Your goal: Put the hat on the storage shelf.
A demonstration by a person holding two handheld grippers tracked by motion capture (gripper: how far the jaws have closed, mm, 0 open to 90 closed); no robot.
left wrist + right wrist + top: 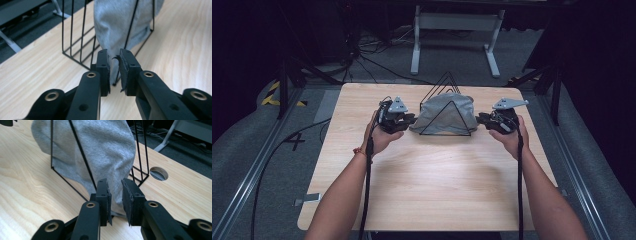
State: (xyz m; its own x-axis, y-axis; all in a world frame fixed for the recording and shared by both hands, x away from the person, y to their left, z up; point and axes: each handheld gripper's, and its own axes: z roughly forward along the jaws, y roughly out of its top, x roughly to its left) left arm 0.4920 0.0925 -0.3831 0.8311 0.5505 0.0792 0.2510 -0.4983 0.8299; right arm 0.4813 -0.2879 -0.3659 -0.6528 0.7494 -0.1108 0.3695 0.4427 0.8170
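1. Grey cloth (443, 112), a soft, flecked knit, drapes in a rounded mound over a black wire rack (447, 85) of thin triangular frames, at the middle of the table's far half.
2. Pale wood-grain table (427, 185), smooth, with rounded corners.
3. Left gripper (114, 71) sits just beside the cloth's left end, its black padded jaws slightly apart, clamping nothing.
4. Right gripper (116, 200) sits at the cloth's right end, jaws likewise parted, cloth just beyond them.
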